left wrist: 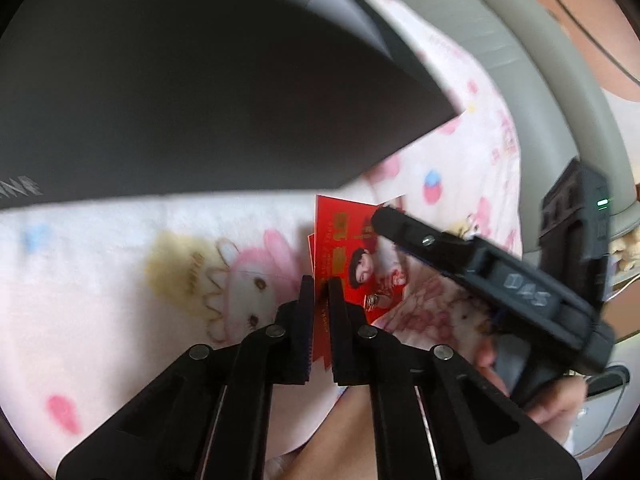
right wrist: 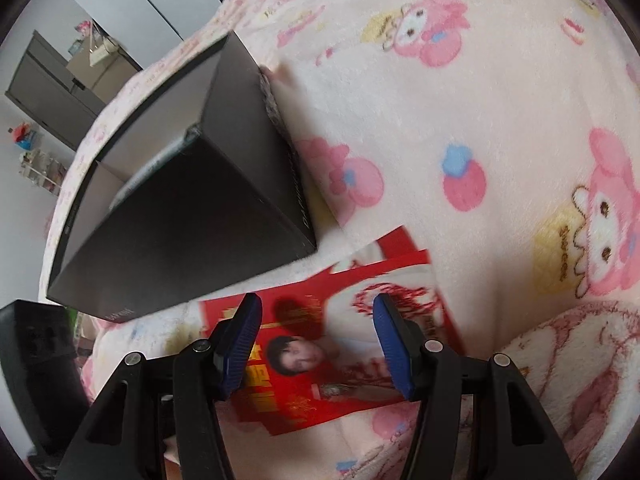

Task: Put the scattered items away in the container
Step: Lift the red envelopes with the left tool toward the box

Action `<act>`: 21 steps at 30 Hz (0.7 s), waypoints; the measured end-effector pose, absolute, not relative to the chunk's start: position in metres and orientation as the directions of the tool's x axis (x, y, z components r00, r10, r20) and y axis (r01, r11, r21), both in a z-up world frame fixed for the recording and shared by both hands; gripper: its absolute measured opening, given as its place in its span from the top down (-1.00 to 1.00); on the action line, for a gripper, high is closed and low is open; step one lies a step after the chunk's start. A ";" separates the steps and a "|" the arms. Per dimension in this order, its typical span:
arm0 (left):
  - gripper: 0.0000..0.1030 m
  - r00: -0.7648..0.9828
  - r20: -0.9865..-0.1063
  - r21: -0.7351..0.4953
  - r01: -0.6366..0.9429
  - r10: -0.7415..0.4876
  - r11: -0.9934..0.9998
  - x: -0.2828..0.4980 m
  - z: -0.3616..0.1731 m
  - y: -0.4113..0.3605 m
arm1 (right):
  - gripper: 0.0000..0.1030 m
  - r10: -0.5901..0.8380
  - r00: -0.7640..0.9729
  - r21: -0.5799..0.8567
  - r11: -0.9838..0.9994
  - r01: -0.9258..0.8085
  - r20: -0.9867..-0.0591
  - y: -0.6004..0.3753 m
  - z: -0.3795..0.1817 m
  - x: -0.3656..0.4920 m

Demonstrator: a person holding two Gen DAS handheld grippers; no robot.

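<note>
A small stack of red printed cards [left wrist: 352, 248] lies on a pink cartoon blanket [left wrist: 160, 272], just in front of a black box [left wrist: 180, 100]. My left gripper [left wrist: 321, 284] is shut on the near edge of the cards, a red strip showing between its fingers. My right gripper [left wrist: 386, 218] comes in from the right, its tip over the far end of the cards. In the right wrist view the right gripper [right wrist: 318, 312] is open, its blue pads [right wrist: 244, 340] spread above the red cards [right wrist: 304, 360]. The black box [right wrist: 192, 240] stands with its top open beside them.
The blanket [right wrist: 460, 100] covers a soft, rumpled surface. A grey curved frame [left wrist: 520, 40] runs along the far right. A hand [left wrist: 560, 400] holds the right gripper's handle. A dark cabinet [right wrist: 48, 88] and small items stand on the floor beyond.
</note>
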State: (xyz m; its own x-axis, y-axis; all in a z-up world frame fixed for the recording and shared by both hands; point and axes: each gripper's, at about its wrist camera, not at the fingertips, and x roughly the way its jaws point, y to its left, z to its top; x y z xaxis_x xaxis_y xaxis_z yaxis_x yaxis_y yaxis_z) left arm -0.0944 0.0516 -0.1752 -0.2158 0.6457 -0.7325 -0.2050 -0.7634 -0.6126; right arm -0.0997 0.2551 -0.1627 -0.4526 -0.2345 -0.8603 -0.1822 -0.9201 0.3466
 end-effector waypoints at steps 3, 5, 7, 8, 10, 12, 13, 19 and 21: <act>0.95 -0.264 -0.714 -0.618 -0.198 0.648 -0.761 -0.090 -0.157 0.027 | -0.05 -0.225 -0.463 0.335 -0.927 -0.170 -0.857 0.252 -0.161 -0.103; 0.97 -0.272 -0.718 -0.613 -0.192 0.641 -0.767 -0.089 -0.148 0.010 | -0.05 -0.249 -0.448 0.342 -0.930 -0.138 -0.859 0.243 -0.163 -0.105; 0.96 -0.271 -0.733 -0.598 -0.178 0.623 -0.781 -0.087 -0.145 -0.007 | -0.05 -0.293 -0.435 0.363 -0.928 -0.085 -0.851 0.228 -0.169 -0.103; 0.96 -0.271 -0.741 -0.593 -0.166 0.615 -0.788 -0.091 -0.145 -0.015 | -0.05 -0.306 -0.433 0.362 -0.931 -0.051 -0.848 0.220 -0.169 -0.103; 0.95 -0.270 -0.758 -0.577 -0.145 0.594 -0.803 -0.094 -0.144 -0.034 | -0.05 -0.313 -0.436 0.342 -0.940 0.013 -0.844 0.206 -0.168 -0.102; 0.94 -0.265 -0.775 -0.556 -0.142 0.573 -0.819 -0.098 -0.150 -0.040 | -0.05 -0.317 -0.445 0.321 -0.945 0.069 -0.838 0.193 -0.168 -0.098; 0.93 -0.258 -0.771 -0.565 -0.148 0.583 -0.812 -0.098 -0.152 -0.045 | -0.05 -0.324 -0.450 0.318 -0.944 0.092 -0.832 0.189 -0.168 -0.097; 0.88 -0.274 -0.784 -0.569 -0.040 0.557 -0.821 -0.099 -0.175 -0.061 | -0.05 -0.432 -0.354 0.401 -0.902 0.162 -0.829 0.182 -0.190 -0.092; 0.87 -0.269 -0.796 -0.558 -0.024 0.542 -0.830 -0.097 -0.178 -0.062 | -0.05 -0.438 -0.363 0.394 -0.899 0.193 -0.822 0.181 -0.187 -0.088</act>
